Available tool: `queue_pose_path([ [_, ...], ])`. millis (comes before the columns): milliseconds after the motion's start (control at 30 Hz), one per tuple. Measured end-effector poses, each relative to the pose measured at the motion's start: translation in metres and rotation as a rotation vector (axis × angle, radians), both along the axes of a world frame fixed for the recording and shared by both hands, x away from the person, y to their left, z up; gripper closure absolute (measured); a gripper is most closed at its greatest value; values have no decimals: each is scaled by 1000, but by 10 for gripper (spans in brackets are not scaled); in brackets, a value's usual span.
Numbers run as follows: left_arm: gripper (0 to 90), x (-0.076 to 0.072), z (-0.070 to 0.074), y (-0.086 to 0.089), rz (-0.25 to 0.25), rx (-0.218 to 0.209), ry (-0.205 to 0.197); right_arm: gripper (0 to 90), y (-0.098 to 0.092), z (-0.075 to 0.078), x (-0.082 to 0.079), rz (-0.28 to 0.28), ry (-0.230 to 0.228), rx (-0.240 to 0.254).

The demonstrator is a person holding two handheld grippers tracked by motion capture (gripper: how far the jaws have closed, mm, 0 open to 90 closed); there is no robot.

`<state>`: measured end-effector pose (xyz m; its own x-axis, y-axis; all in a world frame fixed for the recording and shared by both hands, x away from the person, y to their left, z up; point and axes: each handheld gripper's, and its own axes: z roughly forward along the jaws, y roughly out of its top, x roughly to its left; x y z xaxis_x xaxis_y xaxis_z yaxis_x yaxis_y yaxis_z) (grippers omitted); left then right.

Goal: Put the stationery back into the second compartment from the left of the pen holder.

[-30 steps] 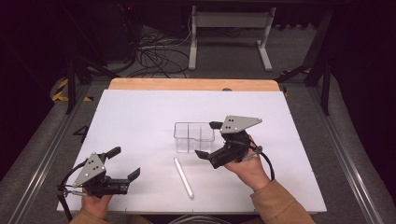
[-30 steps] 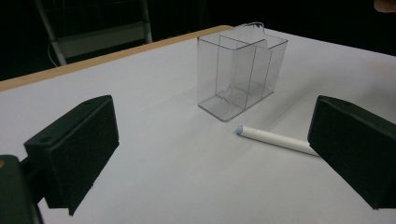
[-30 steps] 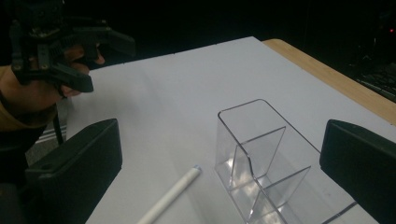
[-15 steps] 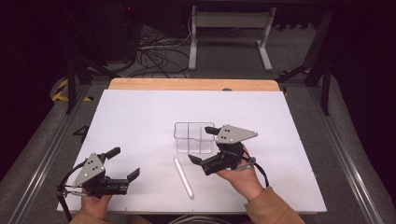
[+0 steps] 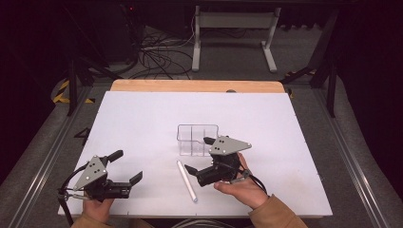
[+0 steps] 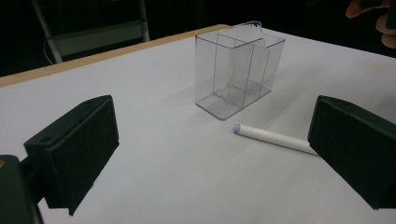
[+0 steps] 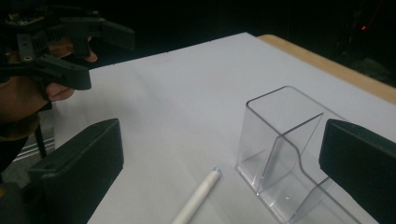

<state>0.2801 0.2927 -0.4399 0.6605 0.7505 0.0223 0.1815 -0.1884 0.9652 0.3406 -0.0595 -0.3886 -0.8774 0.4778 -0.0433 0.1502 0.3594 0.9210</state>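
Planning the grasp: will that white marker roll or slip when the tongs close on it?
Likely rolls: the white marker is a smooth, round cylinder lying flat on the table. Probably stiff and light, being slim. The right tongs stand open nearest it; a side nudge may send it off.

The white table point(image 5: 142, 118) is being lit evenly from overhead, while everything beyond it is being left nearly black. Soft shadows are being cast beneath the jaws, whose nearest parts are being rendered slightly blurred.

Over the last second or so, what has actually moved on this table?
The right hand-held gripper moved down and leftward, from beside the clear divided box toward the white marker, jaws open, holding nothing. The left hand-held gripper, the marker and the box stayed put.
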Motion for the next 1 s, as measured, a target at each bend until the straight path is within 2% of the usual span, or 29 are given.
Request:
queue_pose_path([
  [100,27,0,0,0,1,-2,0,1,-1,0,0,0,20,8],
  [167,27,0,0,1,3,-1,-2,9,-2,0,-2,-4,-3,6],
  [233,27,1,0,0,1,-2,-1,68,-1,0,-5,-15,-22,-13],
  [333,27,0,0,0,-2,-2,2,87,2,-1,-4,33,50,-39],
  [500,27,0,0,1,0,-3,2,169,5,-3,-7,16,68,-52],
  [633,27,0,0,0,-1,-8,7,242,9,-5,-6,4,103,-79],
  [733,27,0,0,0,-2,-3,2,267,15,-5,-5,-23,132,-130],
  [800,27,0,0,1,1,-1,-2,282,19,-5,-3,-46,186,-158],
  [833,27,1,0,1,0,-2,-2,287,21,-5,-2,-55,198,-170],
  [933,27,0,0,0,0,-1,2,308,28,-5,-1,-96,220,-214],
  [1000,27,0,0,1,2,0,0,312,32,-5,-1,-99,222,-241],
])
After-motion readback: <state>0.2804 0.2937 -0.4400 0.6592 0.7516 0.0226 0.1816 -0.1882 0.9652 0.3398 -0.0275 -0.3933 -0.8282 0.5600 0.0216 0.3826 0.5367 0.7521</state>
